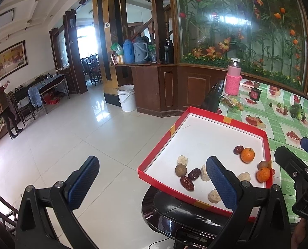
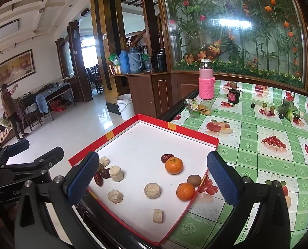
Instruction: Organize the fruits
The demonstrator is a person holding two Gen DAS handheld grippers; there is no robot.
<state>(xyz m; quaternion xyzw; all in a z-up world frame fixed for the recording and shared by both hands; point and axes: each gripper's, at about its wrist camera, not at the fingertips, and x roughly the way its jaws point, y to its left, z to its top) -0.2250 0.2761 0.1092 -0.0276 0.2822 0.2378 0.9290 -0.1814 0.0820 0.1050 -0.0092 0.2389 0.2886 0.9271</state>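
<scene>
A red-rimmed white tray (image 2: 197, 133) lies at the table corner, also in the left wrist view (image 1: 160, 143). It holds two oranges (image 2: 174, 165) (image 2: 185, 191), a brown kiwi (image 2: 194, 180), several red dates (image 2: 166, 157) and several pale round cakes (image 2: 152, 190). In the left wrist view the oranges (image 1: 247, 155) (image 1: 263, 174) sit by the tray's right rim, dates (image 1: 187, 183) and a brown ball (image 1: 180, 170) near the front. My left gripper (image 1: 154, 184) is open and empty over the tray's left front corner. My right gripper (image 2: 154, 183) is open and empty above the tray.
The table has a green fruit-print cloth (image 2: 268, 166). On it stand a pink bottle (image 2: 206, 83), a dark jar (image 2: 233, 95), wrappers (image 2: 197, 108) and vegetables (image 2: 288, 110). A person (image 1: 3, 108) stands far left. A white bucket (image 1: 126, 97) stands on the tile floor.
</scene>
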